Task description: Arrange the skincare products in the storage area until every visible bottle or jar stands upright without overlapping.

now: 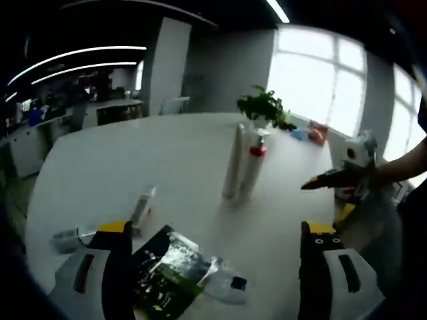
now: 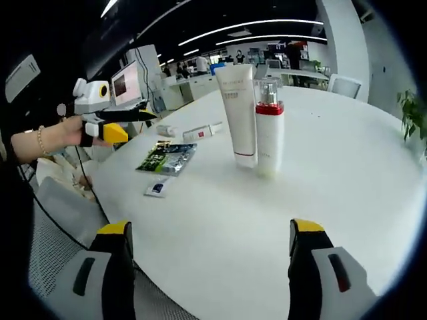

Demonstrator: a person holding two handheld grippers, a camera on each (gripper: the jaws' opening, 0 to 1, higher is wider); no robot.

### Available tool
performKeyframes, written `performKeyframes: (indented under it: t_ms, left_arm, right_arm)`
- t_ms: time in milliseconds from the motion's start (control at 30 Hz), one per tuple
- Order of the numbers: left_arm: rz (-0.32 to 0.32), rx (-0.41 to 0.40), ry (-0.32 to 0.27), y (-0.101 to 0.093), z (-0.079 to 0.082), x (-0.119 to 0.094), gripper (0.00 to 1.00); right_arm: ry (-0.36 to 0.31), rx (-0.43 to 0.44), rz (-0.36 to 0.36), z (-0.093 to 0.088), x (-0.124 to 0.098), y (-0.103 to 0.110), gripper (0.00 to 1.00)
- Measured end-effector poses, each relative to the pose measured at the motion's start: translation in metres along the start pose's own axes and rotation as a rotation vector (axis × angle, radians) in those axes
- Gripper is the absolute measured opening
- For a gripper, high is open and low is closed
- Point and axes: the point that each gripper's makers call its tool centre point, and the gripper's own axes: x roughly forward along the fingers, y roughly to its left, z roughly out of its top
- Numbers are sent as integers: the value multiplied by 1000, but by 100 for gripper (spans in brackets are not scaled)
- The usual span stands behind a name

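A tall white tube (image 1: 233, 163) and a white pump bottle with a red collar (image 1: 254, 167) stand upright side by side, touching or nearly so, mid-table. The right gripper view has the same tube (image 2: 240, 113) and pump bottle (image 2: 269, 133). A small white tube (image 1: 142, 203) (image 2: 200, 132) lies flat. Next to it rest a green-black sachet (image 1: 167, 270) (image 2: 167, 158) and a small clear sachet (image 1: 227, 283) (image 2: 157, 189). My left gripper (image 1: 215, 260) is open over the sachets. My right gripper (image 2: 210, 260) is open near the table edge, well short of the bottles.
The round white table (image 1: 133, 160) (image 2: 347, 173) carries a potted plant (image 1: 263, 107) and small packets (image 1: 317, 132) at its far side. Another small flat item (image 1: 67, 237) lies at the near left. A hand holds the other gripper (image 1: 333, 179) (image 2: 113, 127). Office desks stand behind.
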Motion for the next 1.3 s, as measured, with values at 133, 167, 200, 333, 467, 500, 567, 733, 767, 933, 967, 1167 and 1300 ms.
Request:
performKeyframes:
  t_ms: [133, 167, 200, 333, 467, 500, 567, 733, 767, 933, 967, 1167, 1300]
  left_arm:
    - [32, -6, -10, -6, -6, -18, 99]
    - [37, -11, -12, -7, -8, -21, 99]
    - [41, -19, -10, -7, -10, -24, 99]
    - [71, -58, 5, -12, -24, -41, 99]
    - [84, -97, 1, -22, -32, -56, 99]
    - [90, -98, 3, -23, -34, -59, 99]
    - [104, -98, 9, -26, -38, -65, 99]
    - [128, -106, 25, -26, -47, -78, 98]
    - [134, -109, 26, -26, -48, -80, 98]
    - [169, -121, 26, -27, -50, -91, 99]
    - [172, -126, 26, -28, -51, -92, 99]
    - [179, -146, 30, -34, -57, -94, 99]
    - [197, -121, 50, -38, -59, -93, 98]
  right_arm:
    - [-4, 4, -13, -2, -6, -4, 100]
    - [-5, 6, -16, -1, -8, -5, 100]
    - [-8, 11, -21, -2, -10, -6, 100]
    - [-12, 25, -30, -4, -18, -7, 100]
    - [-22, 32, -40, -6, -26, -8, 100]
    - [-21, 36, -43, -6, -27, -7, 100]
    - [-33, 26, -52, -4, -30, -6, 100]
    - [-51, 16, -67, 1, -31, -6, 100]
    - [-57, 18, -68, 4, -31, -6, 100]
    - [-91, 24, -54, 11, -33, 4, 100]
    - [-83, 20, -56, 11, -34, 5, 100]
    - [-94, 32, -59, 9, -36, 1, 98]
    - [-46, 13, -56, -1, -32, 3, 97]
